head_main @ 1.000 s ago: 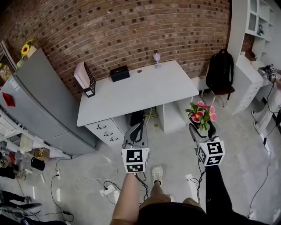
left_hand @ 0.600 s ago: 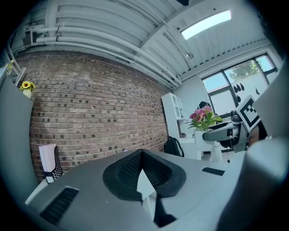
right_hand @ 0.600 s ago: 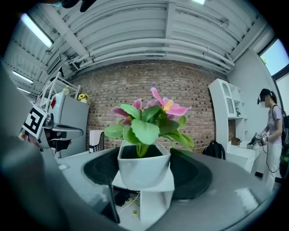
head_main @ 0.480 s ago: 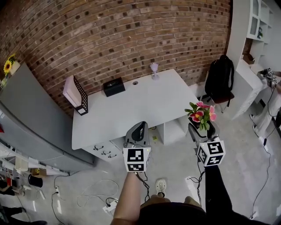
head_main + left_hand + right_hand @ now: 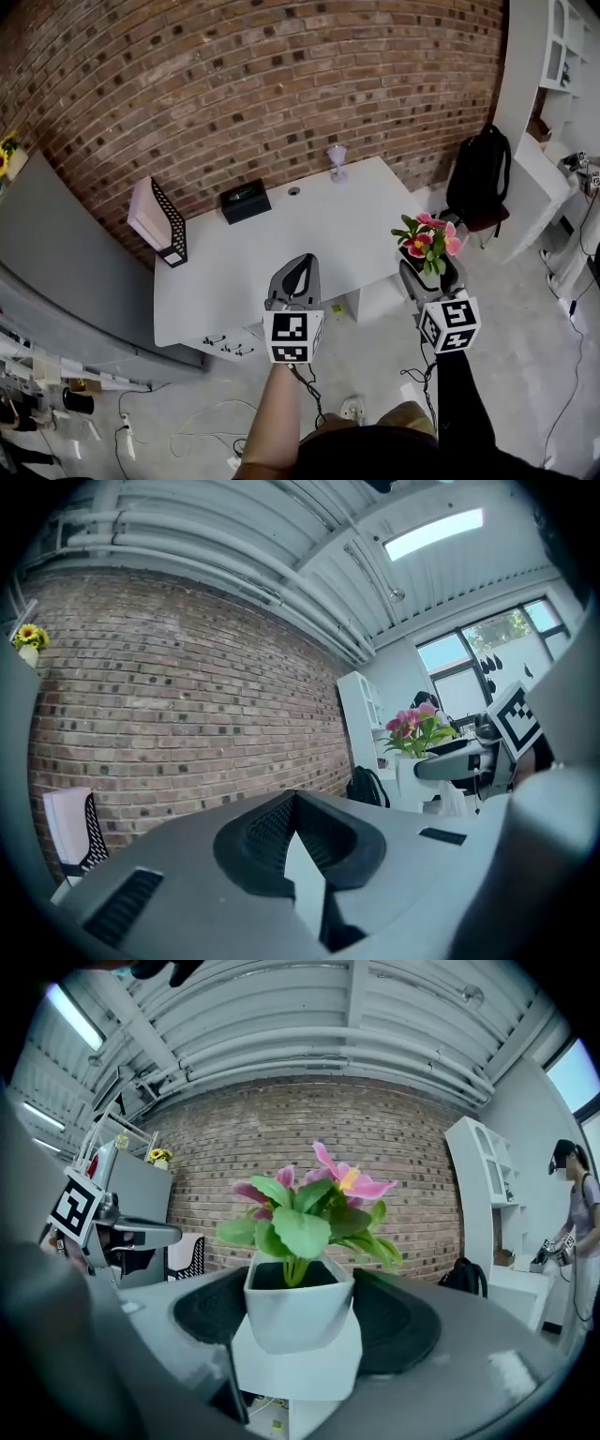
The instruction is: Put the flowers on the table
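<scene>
Pink flowers point(image 5: 429, 242) with green leaves stand upright in a small white pot point(image 5: 298, 1312). My right gripper point(image 5: 428, 274) is shut on that pot, its dark pads point(image 5: 398, 1321) pressed against both sides. It hangs just off the right front corner of the white table point(image 5: 244, 262). My left gripper point(image 5: 296, 266) is shut with nothing in it and hovers over the table's front edge. In the left gripper view the closed jaws meet at a point point(image 5: 295, 803), and the flowers point(image 5: 413, 727) show to the right.
On the table stand a perforated file holder point(image 5: 159, 217), a black box point(image 5: 246, 201) and a small purple glass point(image 5: 337, 161) near the brick wall. A black backpack point(image 5: 482, 176) rests on a chair at the right. A grey cabinet point(image 5: 56, 272) is on the left, white shelving point(image 5: 553, 84) on the right.
The table has come closer and now lies under the grippers' tips. Both grippers keep their place in the view, and the flowers stay in the right gripper.
</scene>
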{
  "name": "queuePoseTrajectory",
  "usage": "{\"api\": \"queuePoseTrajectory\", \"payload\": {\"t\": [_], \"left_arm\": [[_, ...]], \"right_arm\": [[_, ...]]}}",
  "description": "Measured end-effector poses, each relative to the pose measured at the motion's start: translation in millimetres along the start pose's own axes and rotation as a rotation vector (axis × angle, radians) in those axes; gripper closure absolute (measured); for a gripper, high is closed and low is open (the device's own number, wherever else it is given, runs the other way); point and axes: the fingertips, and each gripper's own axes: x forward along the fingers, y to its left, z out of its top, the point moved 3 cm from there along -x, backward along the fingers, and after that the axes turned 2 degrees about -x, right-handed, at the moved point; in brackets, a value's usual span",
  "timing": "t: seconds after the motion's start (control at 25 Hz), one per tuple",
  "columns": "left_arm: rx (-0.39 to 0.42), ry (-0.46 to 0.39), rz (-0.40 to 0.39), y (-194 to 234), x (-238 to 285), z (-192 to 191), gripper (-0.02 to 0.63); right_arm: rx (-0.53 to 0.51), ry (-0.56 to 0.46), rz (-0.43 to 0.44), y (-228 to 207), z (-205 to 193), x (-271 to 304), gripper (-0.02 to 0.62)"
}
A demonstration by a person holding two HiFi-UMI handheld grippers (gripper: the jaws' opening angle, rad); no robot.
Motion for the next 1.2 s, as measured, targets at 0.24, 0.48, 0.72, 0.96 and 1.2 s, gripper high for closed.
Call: {"api": "queuePoseTrajectory", "payload": {"t": [0.24,0.48,0.72,0.96,1.2], "left_arm": [[0.018,-0.01,-0.017,13,32,5,0.598],[0.029,0.003,-0.001,29,67,0,0.598],[0.021,0.011,0.033,52,124,-3,0.598],[0.033,0.002,0.076,74,195,-5,0.598],[-0.007,0.025,0.079,92,252,-10,0.598]], "right_arm": [[0.006,0.007,0.009,-8,-6,35,0.25],[0.002,-0.007,0.045,-18,-8,82,0.25],[-0.011,-0.017,0.096,-41,-8,154,0.25],[0.002,-0.029,0.156,-67,-14,236,0.25],[0.024,-0.025,0.21,-84,-20,303,0.25]]}}
